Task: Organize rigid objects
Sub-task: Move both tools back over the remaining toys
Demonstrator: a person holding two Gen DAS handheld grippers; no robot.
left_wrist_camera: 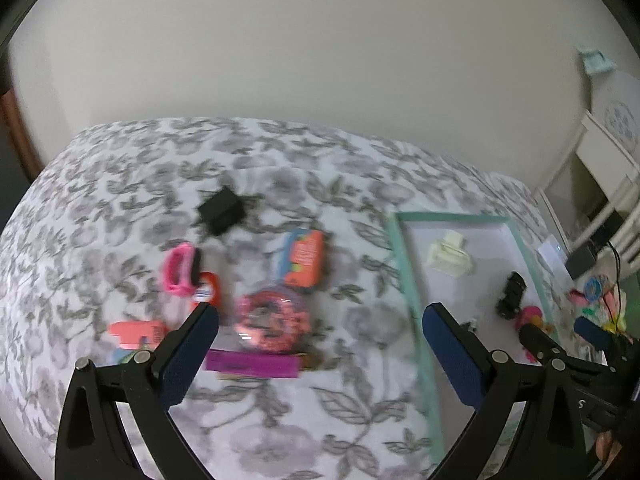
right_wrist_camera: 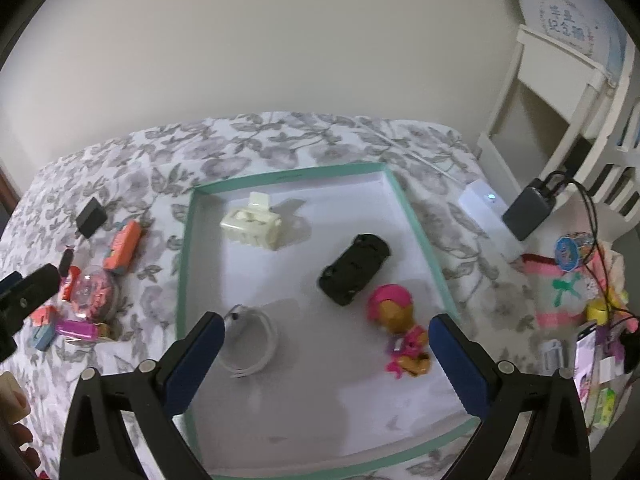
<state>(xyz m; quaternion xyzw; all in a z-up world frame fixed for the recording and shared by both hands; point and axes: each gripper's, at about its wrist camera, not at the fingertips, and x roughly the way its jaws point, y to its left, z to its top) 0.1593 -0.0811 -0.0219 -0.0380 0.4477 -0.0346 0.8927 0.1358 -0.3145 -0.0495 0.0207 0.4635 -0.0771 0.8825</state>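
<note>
The whole left wrist view is smeared by motion blur: the print on the orange box [left_wrist_camera: 305,257] cannot be read, and the contents of the clear round container [left_wrist_camera: 272,317] are only a pink-red haze. The left claw [left_wrist_camera: 320,354] hides part of the purple packet [left_wrist_camera: 252,365] and most of the coral item [left_wrist_camera: 138,333] behind its finger. The black toy car [left_wrist_camera: 510,295] is too blurred there to show detail. In the right wrist view, the right claw [right_wrist_camera: 326,362] covers the near corners of the teal-rimmed tray [right_wrist_camera: 182,280], and the bottom edge crops it. The left edge cuts off a hand [right_wrist_camera: 14,432].
</note>
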